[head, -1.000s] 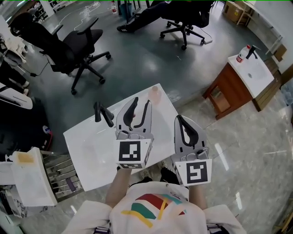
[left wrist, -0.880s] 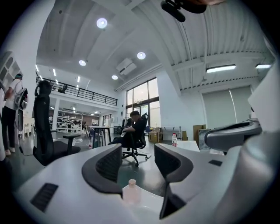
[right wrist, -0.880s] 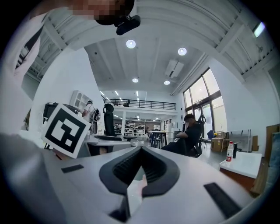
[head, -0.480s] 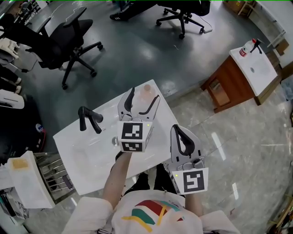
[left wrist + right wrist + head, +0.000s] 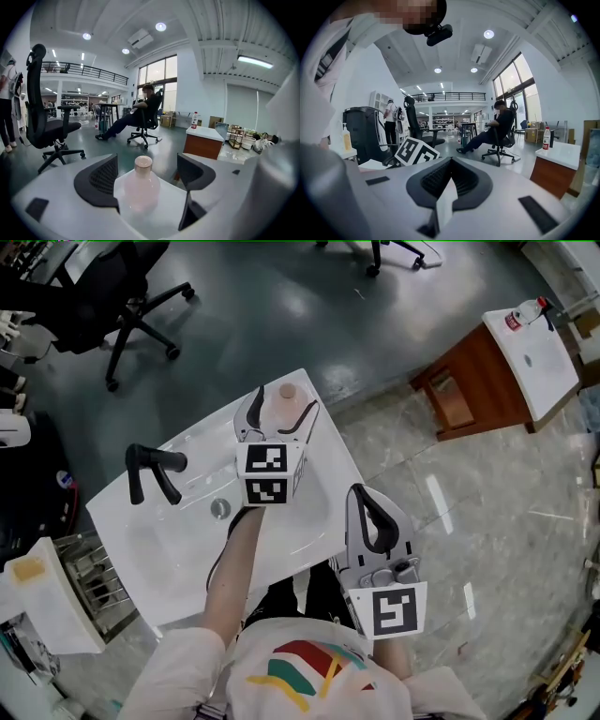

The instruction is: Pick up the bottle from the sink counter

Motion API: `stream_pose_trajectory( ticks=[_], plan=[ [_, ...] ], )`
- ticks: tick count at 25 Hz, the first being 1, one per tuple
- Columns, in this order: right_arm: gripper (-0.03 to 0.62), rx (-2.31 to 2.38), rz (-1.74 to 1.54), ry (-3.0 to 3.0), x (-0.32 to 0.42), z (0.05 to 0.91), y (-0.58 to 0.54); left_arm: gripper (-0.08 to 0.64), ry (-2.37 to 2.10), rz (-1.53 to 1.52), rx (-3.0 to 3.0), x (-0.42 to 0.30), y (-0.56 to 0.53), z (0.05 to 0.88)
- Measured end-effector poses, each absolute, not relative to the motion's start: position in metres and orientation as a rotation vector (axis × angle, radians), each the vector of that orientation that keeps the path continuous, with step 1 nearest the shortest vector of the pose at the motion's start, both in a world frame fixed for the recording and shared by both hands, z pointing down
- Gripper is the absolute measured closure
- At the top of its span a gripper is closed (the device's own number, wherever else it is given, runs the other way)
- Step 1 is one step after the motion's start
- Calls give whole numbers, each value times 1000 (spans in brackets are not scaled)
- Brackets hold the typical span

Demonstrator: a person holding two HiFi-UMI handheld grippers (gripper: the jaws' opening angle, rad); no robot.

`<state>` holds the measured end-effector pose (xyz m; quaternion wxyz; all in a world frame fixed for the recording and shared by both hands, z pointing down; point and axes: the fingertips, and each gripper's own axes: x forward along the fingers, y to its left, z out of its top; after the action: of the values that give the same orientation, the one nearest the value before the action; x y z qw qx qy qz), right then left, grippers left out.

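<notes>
Pale pink, cloudy plastic, standing upright at the far corner of the white counter (image 5: 323, 486): the bottle (image 5: 140, 187), with a rounded belly, a short neck and a flat cap of the same tint. Not showing any readable contents.

Bracketing it with the left gripper (image 5: 286, 399), the fingers (image 5: 96, 180) having just been opening and now spreading wide, one on each side of the belly, neither visibly pressing on it.

Judging the task as barely under way: the reach looking finished, the closing and the lifting left to do, the bottle not yet off the counter.

Holding the right gripper (image 5: 358, 493) apart, near and to the right, past the counter's edge above the floor, its fingers pressing together on nothing.

Leaving the black faucet (image 5: 150, 470) and the drain (image 5: 220, 509) well to the left, untouched.
</notes>
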<state>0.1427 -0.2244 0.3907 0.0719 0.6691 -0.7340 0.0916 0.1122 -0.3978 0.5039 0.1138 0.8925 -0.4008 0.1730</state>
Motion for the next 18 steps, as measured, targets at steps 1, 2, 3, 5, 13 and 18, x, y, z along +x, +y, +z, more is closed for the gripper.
stream_pose_trajectory(
  ticks=[1, 2, 3, 5, 13, 18],
  plan=[
    [580, 2009, 275, -2203, 142, 392, -226, 187, -1175, 524, 2609, 112, -402, 512],
    [580, 2007, 279, -2201, 143, 393, -227, 186, -1176, 540, 2602, 113, -406, 519],
    [580, 2005, 285, -2202, 143, 395, -228, 186, -1176, 556, 2593, 114, -409, 526],
    [580, 1999, 298, -2206, 145, 400, -230, 185, -1173, 579, 2578, 117, -414, 537],
    [580, 1974, 340, -2216, 147, 413, -238, 184, -1158, 611, 2528, 127, -425, 564],
    [580, 1953, 370, -2224, 144, 422, -242, 184, -1166, 671, 2508, 126, -430, 579]
  ],
)
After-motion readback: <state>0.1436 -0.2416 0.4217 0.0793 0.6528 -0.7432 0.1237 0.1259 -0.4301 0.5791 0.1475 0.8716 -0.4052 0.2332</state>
